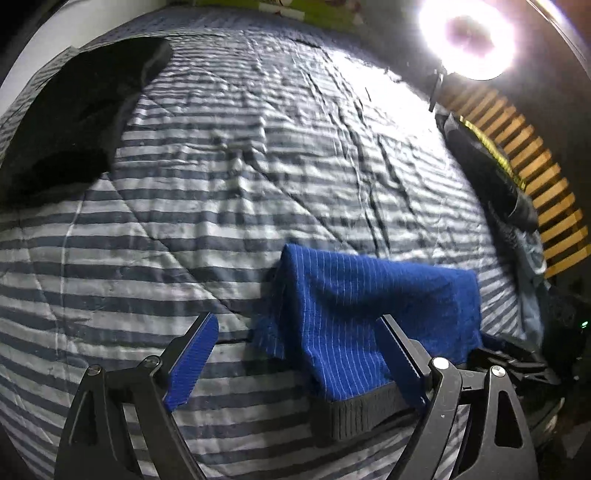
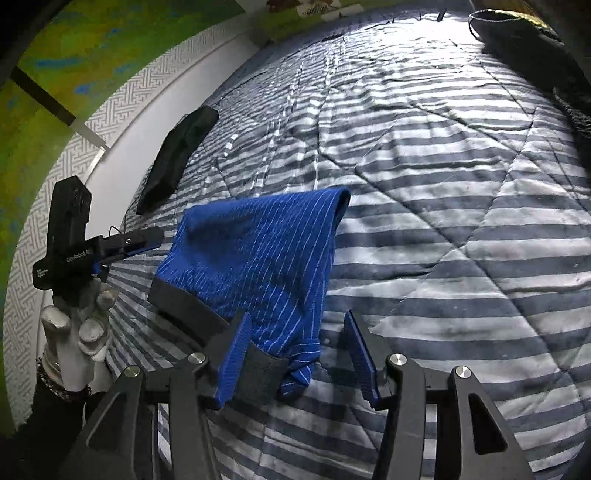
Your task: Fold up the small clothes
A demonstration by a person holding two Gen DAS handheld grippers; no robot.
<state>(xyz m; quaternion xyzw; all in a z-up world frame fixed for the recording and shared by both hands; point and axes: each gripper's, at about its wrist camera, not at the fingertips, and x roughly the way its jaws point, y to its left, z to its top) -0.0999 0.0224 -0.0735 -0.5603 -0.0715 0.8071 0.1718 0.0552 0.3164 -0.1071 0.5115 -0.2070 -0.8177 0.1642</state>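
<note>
A blue pinstriped small garment [image 1: 369, 295] with a grey waistband [image 1: 354, 413] lies folded on the striped quilt [image 1: 240, 166]. My left gripper [image 1: 297, 321] is open; the cloth drapes over its right finger and fills part of the gap. In the right wrist view the same garment [image 2: 258, 251] hangs over the left finger of my right gripper [image 2: 295, 316], which is also open, with the waistband [image 2: 262, 373] just inside that finger. A gloved hand [image 2: 77, 325] holds the left gripper [image 2: 144, 238] at the garment's left edge.
A black garment [image 1: 74, 122] [image 2: 177, 155] lies near the quilt's left edge by the white wall. Another dark garment [image 1: 487, 173] [image 2: 517, 40] lies on the right side. A bright ring light [image 1: 469, 33] and wooden slats [image 1: 535, 177] stand beyond it.
</note>
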